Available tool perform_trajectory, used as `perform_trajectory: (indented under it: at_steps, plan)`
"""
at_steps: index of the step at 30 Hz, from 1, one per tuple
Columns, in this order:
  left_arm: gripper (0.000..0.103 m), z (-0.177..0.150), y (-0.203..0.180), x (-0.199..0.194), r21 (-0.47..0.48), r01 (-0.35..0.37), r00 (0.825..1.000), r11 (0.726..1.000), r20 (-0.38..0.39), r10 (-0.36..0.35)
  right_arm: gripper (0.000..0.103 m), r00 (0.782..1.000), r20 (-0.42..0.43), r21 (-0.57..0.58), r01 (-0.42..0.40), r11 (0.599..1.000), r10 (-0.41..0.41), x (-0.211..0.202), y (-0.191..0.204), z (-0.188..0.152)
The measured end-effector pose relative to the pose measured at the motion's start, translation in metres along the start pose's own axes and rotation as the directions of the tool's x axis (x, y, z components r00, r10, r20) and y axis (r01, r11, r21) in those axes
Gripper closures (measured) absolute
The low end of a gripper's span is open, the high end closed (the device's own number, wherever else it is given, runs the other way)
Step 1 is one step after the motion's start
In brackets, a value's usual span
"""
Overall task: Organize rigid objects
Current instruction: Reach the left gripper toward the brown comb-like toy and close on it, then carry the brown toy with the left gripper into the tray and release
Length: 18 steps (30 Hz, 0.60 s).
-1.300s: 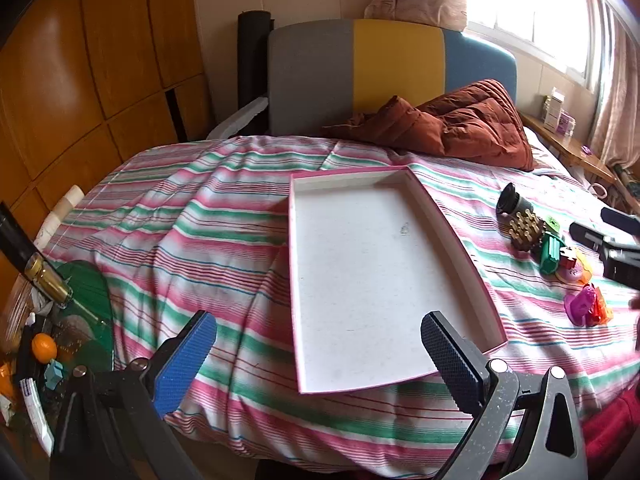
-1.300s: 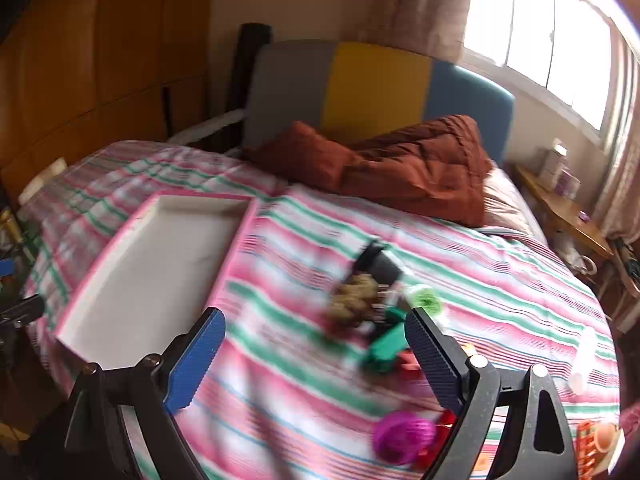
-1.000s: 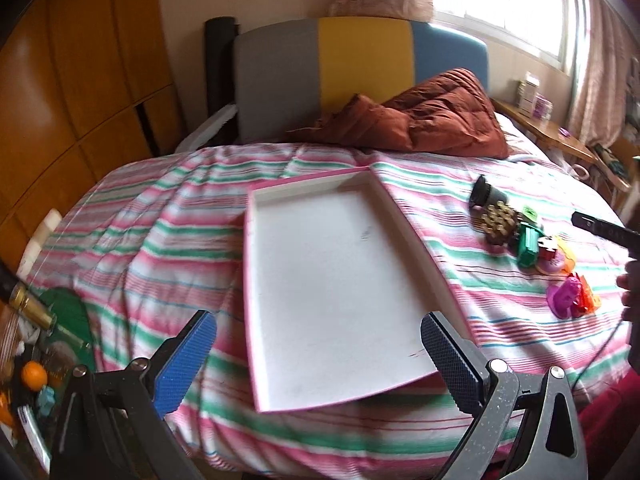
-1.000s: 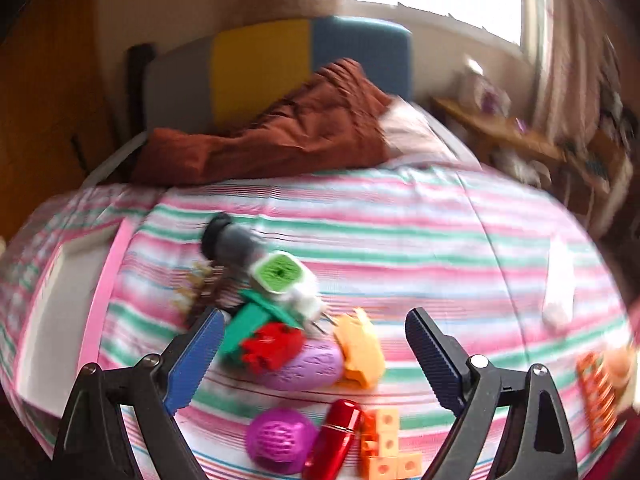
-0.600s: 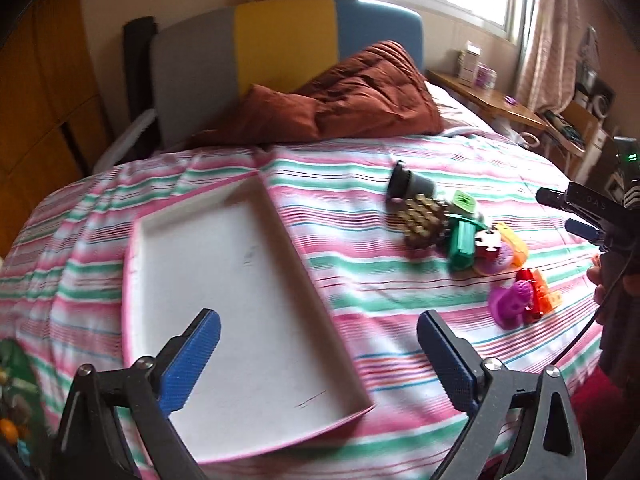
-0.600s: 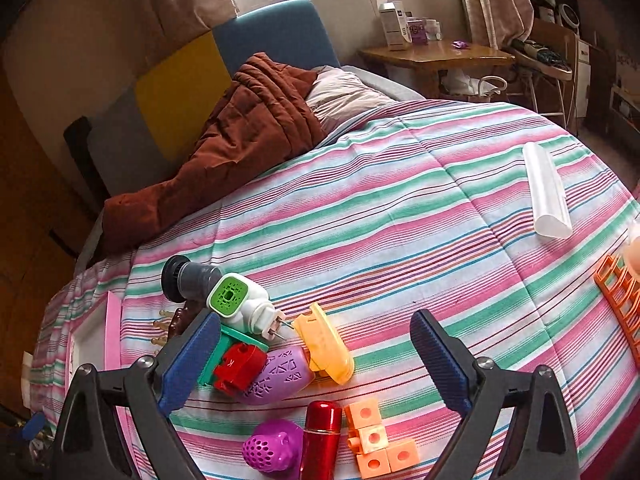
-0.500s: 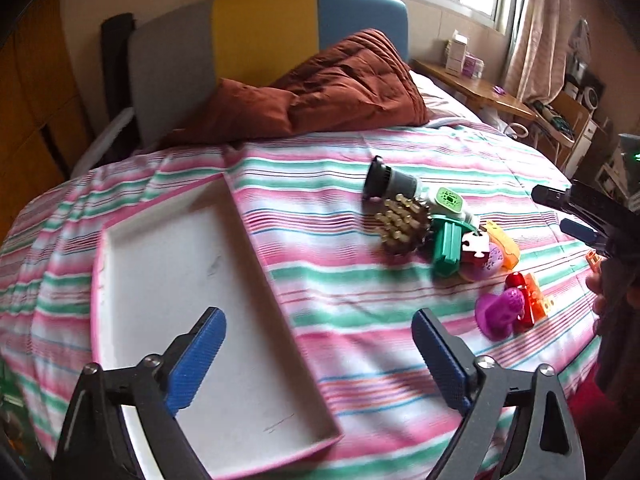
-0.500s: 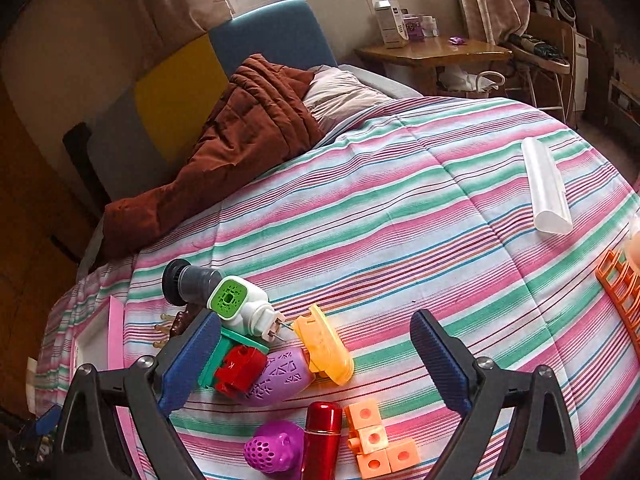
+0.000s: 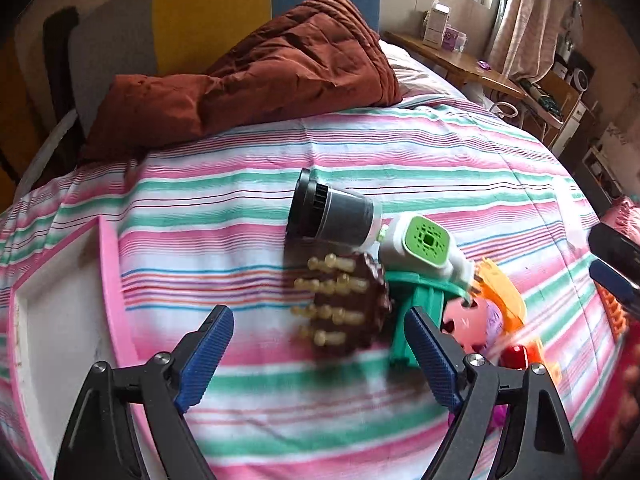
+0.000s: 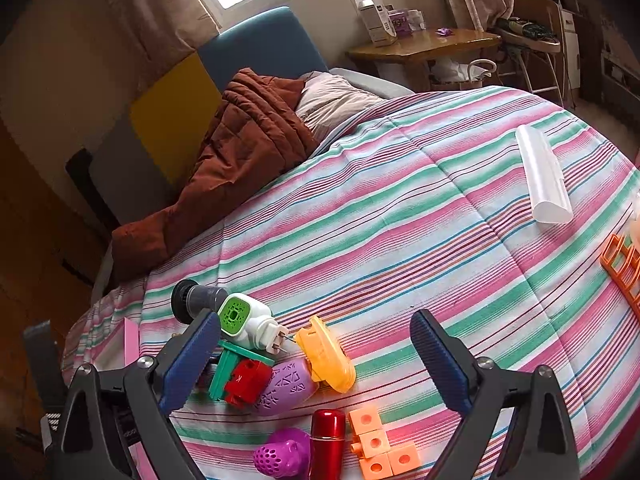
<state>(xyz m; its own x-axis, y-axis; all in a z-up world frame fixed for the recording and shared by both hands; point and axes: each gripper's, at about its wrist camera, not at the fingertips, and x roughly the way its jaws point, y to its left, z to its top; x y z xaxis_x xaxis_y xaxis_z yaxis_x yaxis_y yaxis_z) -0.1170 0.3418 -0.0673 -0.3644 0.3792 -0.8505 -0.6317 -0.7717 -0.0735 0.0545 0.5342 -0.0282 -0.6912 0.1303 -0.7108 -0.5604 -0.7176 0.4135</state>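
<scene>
A heap of toys lies on the striped bedspread. In the left wrist view my left gripper (image 9: pixel 316 316) hangs over a brown brush (image 9: pixel 344 308) with pale bristles; its jaws are closing, the brush lies between the tips, and the pads are clear of it. Beside the brush are a grey cylinder (image 9: pixel 332 216), a white-green plug (image 9: pixel 424 244) and a green piece (image 9: pixel 416 304). My right gripper (image 10: pixel 315 318) stands open above an orange boat (image 10: pixel 328 354), a purple egg (image 10: pixel 286 390) and a red block (image 10: pixel 246 380), holding nothing.
The pink-rimmed white tray (image 9: pixel 108 280) lies left of the heap. A red cylinder (image 10: pixel 328 440), orange cubes (image 10: pixel 376 444) and a magenta ball (image 10: pixel 280 456) lie nearest me. A white tube (image 10: pixel 544 176) and an orange rack (image 10: pixel 624 268) are at the right. A brown quilt (image 10: pixel 240 152) covers the bed's head.
My left gripper has swung right from over the tray to the toy heap, dropped closer, and its jaws have narrowed. The right gripper has rolled and barely shifted.
</scene>
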Motion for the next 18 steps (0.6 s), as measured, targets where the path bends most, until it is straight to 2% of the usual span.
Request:
perform_trajectory:
  at_steps: [2, 3, 4, 5, 7, 9, 12, 14, 15, 16, 18]
  plan:
    - [0.016, 0.004, 0.000, 0.013, -0.010, 0.010, 1.000, 1.000, -0.015, -0.010, 0.006, 1.000, -0.003, -0.001, 0.002, 1.000, -0.002, 0.001, 0.000, 0.000]
    - [0.024, 0.006, 0.000, 0.021, -0.014, 0.021, 1.000, 1.000, -0.022, -0.021, 0.006, 1.000, -0.004, -0.003, 0.003, 1.000, -0.003, 0.002, 0.000, 0.000]
    - [0.047, 0.007, 0.001, 0.028, -0.014, 0.041, 0.999, 0.999, -0.035, -0.042, 0.006, 1.000, -0.003, -0.007, 0.003, 1.000, -0.003, 0.002, 0.000, 0.000]
    - [0.045, 0.007, 0.001, 0.034, -0.021, 0.063, 0.996, 0.998, -0.054, -0.064, 0.006, 1.000, -0.004, -0.014, 0.006, 1.000, -0.006, 0.003, 0.001, 0.000]
    - [0.045, 0.005, 0.009, 0.033, -0.057, 0.117, 0.992, 0.992, -0.034, -0.119, 0.006, 1.000, 0.002, -0.028, 0.013, 1.000, -0.013, 0.003, 0.003, 0.000]
    - [0.045, 0.001, 0.017, 0.031, -0.076, 0.148, 0.988, 0.986, -0.019, -0.150, 0.013, 1.000, 0.008, -0.041, 0.023, 0.999, -0.023, 0.003, 0.003, 0.000]
    - [0.045, -0.008, 0.025, 0.021, -0.094, 0.146, 0.989, 0.985, -0.006, -0.147, 0.022, 0.999, -0.014, -0.037, 0.033, 0.999, -0.034, 0.009, 0.001, 0.000]
    - [0.046, -0.017, 0.025, 0.012, -0.078, 0.125, 0.992, 0.989, 0.009, -0.125, 0.023, 0.999, -0.040, -0.026, 0.035, 0.999, -0.036, 0.014, -0.001, -0.001]
    - [0.050, -0.022, 0.026, 0.008, -0.072, 0.117, 0.993, 0.991, 0.014, -0.116, 0.024, 0.998, -0.048, -0.023, 0.039, 0.999, -0.040, 0.016, -0.003, -0.001]
    - [0.060, -0.026, 0.026, 0.002, -0.067, 0.119, 0.993, 0.991, 0.024, -0.117, 0.025, 0.998, -0.053, -0.019, 0.041, 0.999, -0.042, 0.017, -0.004, -0.001]
    - [0.060, -0.032, 0.025, -0.012, -0.057, 0.121, 0.992, 0.991, 0.035, -0.119, 0.029, 0.998, -0.056, -0.010, 0.036, 0.999, -0.036, 0.017, -0.007, -0.001]
